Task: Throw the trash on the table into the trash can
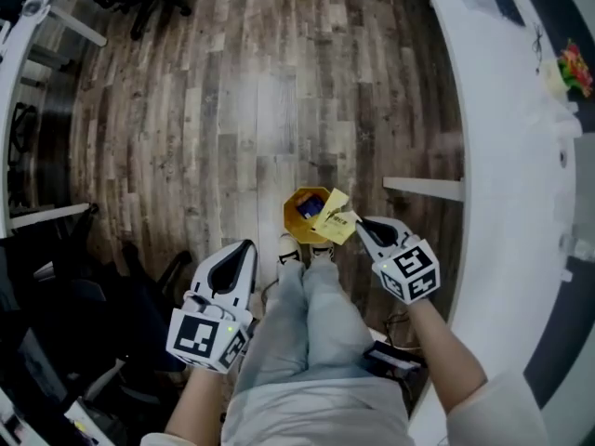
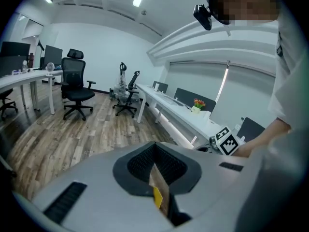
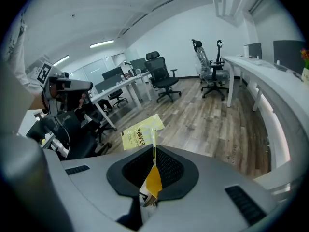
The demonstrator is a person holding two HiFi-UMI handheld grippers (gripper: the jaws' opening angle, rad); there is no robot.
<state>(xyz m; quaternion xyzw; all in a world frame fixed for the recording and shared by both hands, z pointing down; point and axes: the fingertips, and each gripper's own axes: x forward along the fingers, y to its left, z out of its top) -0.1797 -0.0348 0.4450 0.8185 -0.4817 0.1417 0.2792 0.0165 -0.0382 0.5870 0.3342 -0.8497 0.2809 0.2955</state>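
Observation:
In the head view a yellow trash can (image 1: 296,203) stands on the wood floor just ahead of the person's shoes, with something blue inside. My right gripper (image 1: 361,226) is shut on a yellow printed wrapper (image 1: 334,220), which hangs over the can's right rim. The right gripper view shows that wrapper (image 3: 140,134) pinched flat between the closed jaws and sticking out past them. My left gripper (image 1: 244,248) is lower left of the can, jaws together. In the left gripper view a thin brown and yellow scrap (image 2: 160,190) is clamped between them.
A long white table (image 1: 507,156) curves down the right side, with a red and green plant (image 1: 575,69) on it and a bracket (image 1: 424,188) jutting toward the can. Black office chairs (image 1: 65,323) crowd the lower left. The person's legs (image 1: 307,314) sit between the grippers.

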